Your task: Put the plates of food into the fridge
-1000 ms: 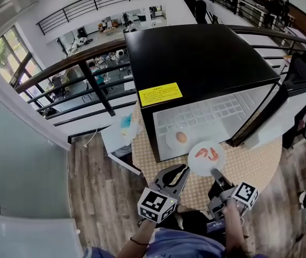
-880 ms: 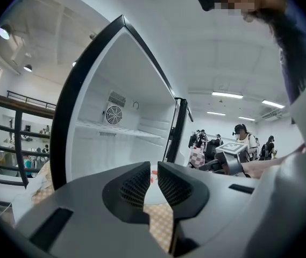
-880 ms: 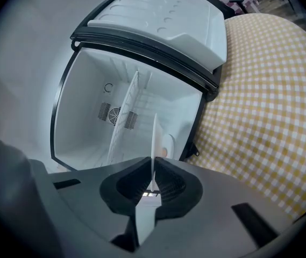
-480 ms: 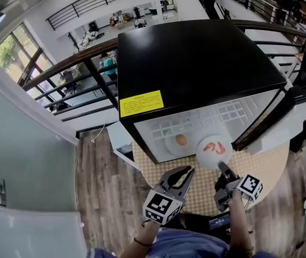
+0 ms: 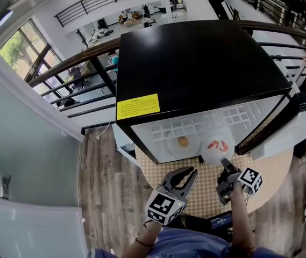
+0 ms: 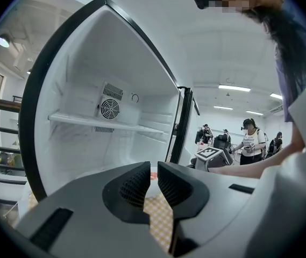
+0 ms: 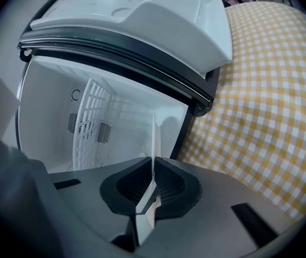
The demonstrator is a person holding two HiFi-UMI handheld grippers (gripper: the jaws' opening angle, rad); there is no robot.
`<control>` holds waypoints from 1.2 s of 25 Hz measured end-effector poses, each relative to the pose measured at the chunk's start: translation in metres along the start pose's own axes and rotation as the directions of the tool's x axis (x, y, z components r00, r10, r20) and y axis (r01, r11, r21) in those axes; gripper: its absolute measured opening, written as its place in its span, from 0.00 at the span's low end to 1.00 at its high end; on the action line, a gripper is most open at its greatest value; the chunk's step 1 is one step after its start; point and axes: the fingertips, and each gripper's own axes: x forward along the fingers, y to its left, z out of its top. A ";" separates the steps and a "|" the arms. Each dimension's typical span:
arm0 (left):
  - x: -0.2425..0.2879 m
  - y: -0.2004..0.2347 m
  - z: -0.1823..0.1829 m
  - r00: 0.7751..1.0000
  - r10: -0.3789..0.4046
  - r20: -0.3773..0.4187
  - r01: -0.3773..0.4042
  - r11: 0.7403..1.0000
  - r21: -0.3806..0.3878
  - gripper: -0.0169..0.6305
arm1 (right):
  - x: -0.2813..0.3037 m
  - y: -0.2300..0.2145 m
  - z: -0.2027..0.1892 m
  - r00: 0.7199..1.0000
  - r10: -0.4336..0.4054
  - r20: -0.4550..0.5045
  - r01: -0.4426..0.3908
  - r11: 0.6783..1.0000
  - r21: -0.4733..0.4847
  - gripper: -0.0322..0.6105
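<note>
The left gripper (image 5: 186, 172) hovers before the fridge (image 5: 196, 63), its jaws slightly apart with nothing between them. The right gripper (image 5: 226, 165), nearer the fridge, is clamped on the shrimp plate (image 5: 215, 147) at its rim.

The scene is lit brightly and evenly. Daylight is admitted through a window (image 5: 14, 50) at the upper left of the head view, and ceiling lamps (image 6: 233, 88) are seen glowing at the right of the left gripper view. A soft sheen is spread over the black fridge top (image 5: 196, 58). Straight lines are bent strongly near the edges, and the corners of both gripper views are darkened.
</note>
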 end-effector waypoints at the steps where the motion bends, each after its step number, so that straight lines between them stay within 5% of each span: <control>1: 0.001 0.001 -0.001 1.000 0.006 -0.001 -0.006 1.000 -0.002 0.09 | 0.003 -0.002 0.002 1.000 -0.008 0.001 0.008 1.000 -0.009 0.09; 13: 0.011 -0.002 -0.003 0.999 0.035 -0.017 -0.035 0.999 -0.010 0.09 | 0.048 -0.003 0.032 0.996 -0.037 0.086 0.038 0.999 -0.014 0.09; 19: 0.012 -0.001 -0.005 0.999 0.051 -0.017 -0.051 0.999 -0.017 0.09 | 0.086 0.012 0.044 0.994 -0.040 0.099 0.055 0.987 -0.153 0.09; 30: 0.000 0.007 -0.005 0.996 0.085 -0.016 -0.085 0.996 -0.026 0.09 | 0.118 0.009 0.058 0.989 -0.129 0.073 0.147 0.916 -0.374 0.15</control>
